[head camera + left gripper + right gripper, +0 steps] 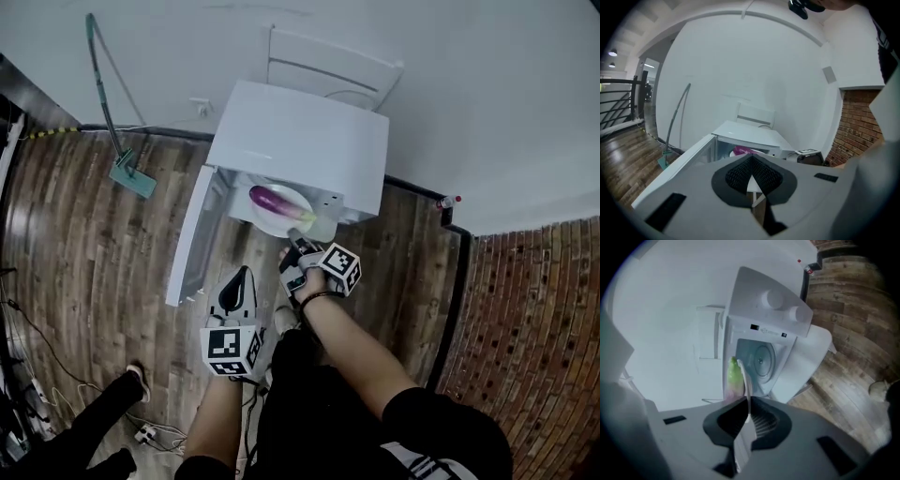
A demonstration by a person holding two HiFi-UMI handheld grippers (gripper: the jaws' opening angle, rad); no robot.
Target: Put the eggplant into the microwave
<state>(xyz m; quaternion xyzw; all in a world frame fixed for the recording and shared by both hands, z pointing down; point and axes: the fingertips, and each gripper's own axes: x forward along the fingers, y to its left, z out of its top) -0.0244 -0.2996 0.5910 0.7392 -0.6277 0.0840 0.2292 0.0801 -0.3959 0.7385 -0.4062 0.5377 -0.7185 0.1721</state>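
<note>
A purple eggplant (272, 200) with a green stem lies on a white plate (281, 223) at the mouth of the white microwave (300, 141). The microwave door (187, 244) hangs open to the left. My right gripper (298, 251) is shut on the plate's near rim. In the right gripper view the plate (746, 380) stands edge-on between the jaws of the right gripper (747, 411), with the eggplant (734, 376) left of it and the glass turntable (761, 361) behind. My left gripper (241, 275) hovers lower left, shut and holding nothing. From the left gripper (752, 164), the eggplant (740, 151) shows past the door.
A green-headed mop (131, 173) leans on the wall at the left. A white chair (328, 66) stands behind the microwave. A brick wall (534, 309) runs on the right, with a small bottle (448, 202) at its corner. Another person's leg (112, 398) and cables (28, 337) are lower left.
</note>
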